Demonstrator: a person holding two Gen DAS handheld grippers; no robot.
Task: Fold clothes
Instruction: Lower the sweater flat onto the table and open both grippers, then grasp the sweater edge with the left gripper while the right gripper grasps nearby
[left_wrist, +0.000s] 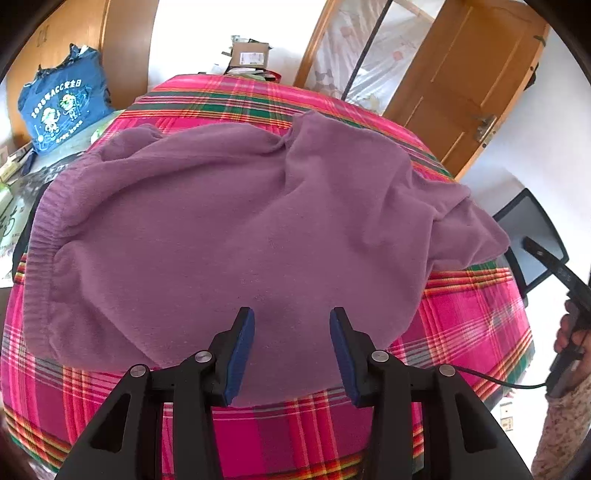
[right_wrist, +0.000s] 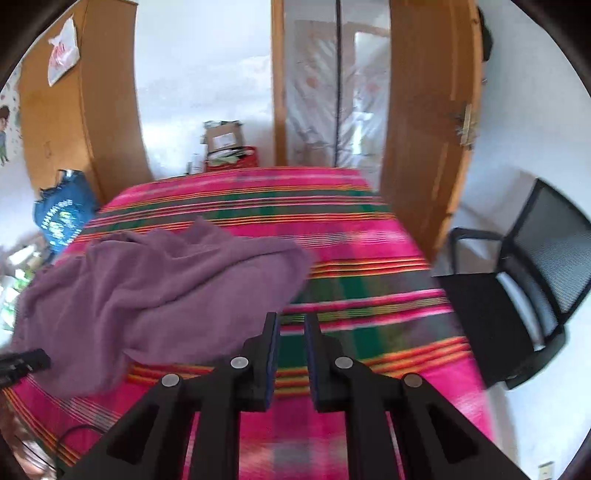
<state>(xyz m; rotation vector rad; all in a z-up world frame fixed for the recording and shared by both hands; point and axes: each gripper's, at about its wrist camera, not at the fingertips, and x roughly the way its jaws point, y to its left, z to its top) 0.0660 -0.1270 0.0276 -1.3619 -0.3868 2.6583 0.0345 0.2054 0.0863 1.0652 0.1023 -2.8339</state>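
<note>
Hovering left tool (left_wrist: 291, 317) over purple garment (left_wrist: 236, 229), right tool (right_wrist: 291, 323) beside it

Garment (left_wrist: 236, 229): plain dusty purple, no pattern. Bedcover (left_wrist: 469, 325): hot pink plaid, crossed with green bands and thin orange, yellow and white lines. Bag (left_wrist: 61, 107): blue, printed with white and green cartoon figures. Doors (left_wrist: 469, 81): honey-brown wood. Chair (right_wrist: 524, 295): black mesh. My left gripper (left_wrist: 291, 319) and right gripper (right_wrist: 291, 325): black, my finger pads (left_wrist: 242, 354) dark blue.
</note>
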